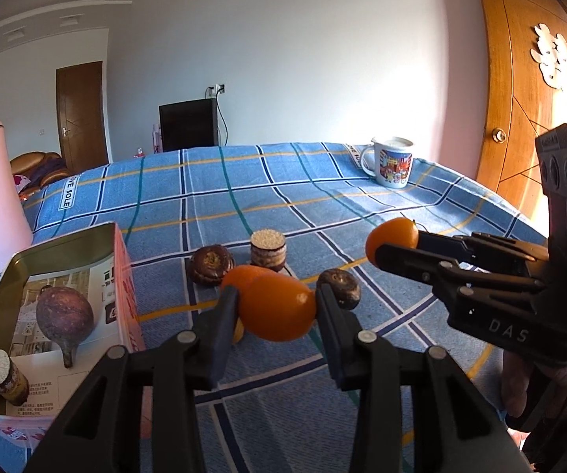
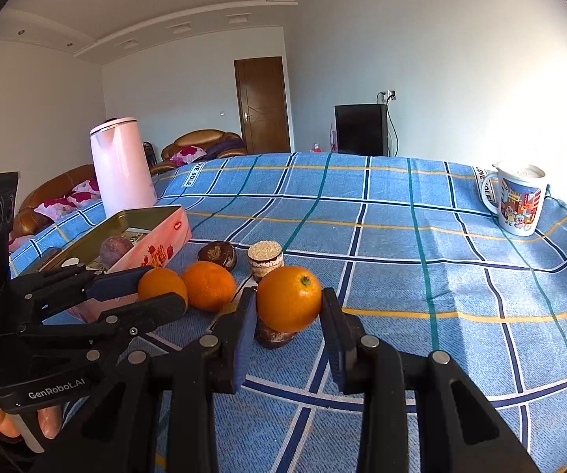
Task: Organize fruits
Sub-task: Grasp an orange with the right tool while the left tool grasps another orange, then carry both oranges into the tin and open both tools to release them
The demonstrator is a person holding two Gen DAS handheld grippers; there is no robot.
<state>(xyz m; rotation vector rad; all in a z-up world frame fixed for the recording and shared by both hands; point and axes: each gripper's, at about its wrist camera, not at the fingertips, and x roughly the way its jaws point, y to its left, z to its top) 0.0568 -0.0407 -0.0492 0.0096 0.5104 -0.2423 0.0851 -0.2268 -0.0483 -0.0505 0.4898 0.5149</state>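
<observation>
Checked blue woven cloth [image 1: 362,205] covers the table. Left gripper [image 1: 277,307] clamps a smooth round orange [image 1: 279,307] beside the pink tin box [image 1: 125,287]; right gripper [image 2: 288,307], angled downward, clamps a dimpled orange [image 2: 289,298].

Orange in left gripper [image 1: 277,307]: smooth, bright, oval; clamped between the two pads, lifted clear of the checked cloth.
Orange in right gripper [image 2: 288,298]: round, stem scar facing up and right; pinched between the pads, above a dark fruit.
Third orange [image 2: 208,285]: lies on the cloth, just beside the tin's near corner.
Dark round fruits [image 1: 209,264]: brown, wrinkled; one left of the cut piece, another [image 1: 340,288] nearer the front edge.
Cut fruit piece [image 1: 267,250]: short cylinder, pale grainy top, upright mid-cloth.
Tin box [image 1: 66,240]: open, pink-sided, at the left edge; holds a purple stemmed fruit [image 1: 64,317] and a second cut piece [image 1: 5,376].
</observation>
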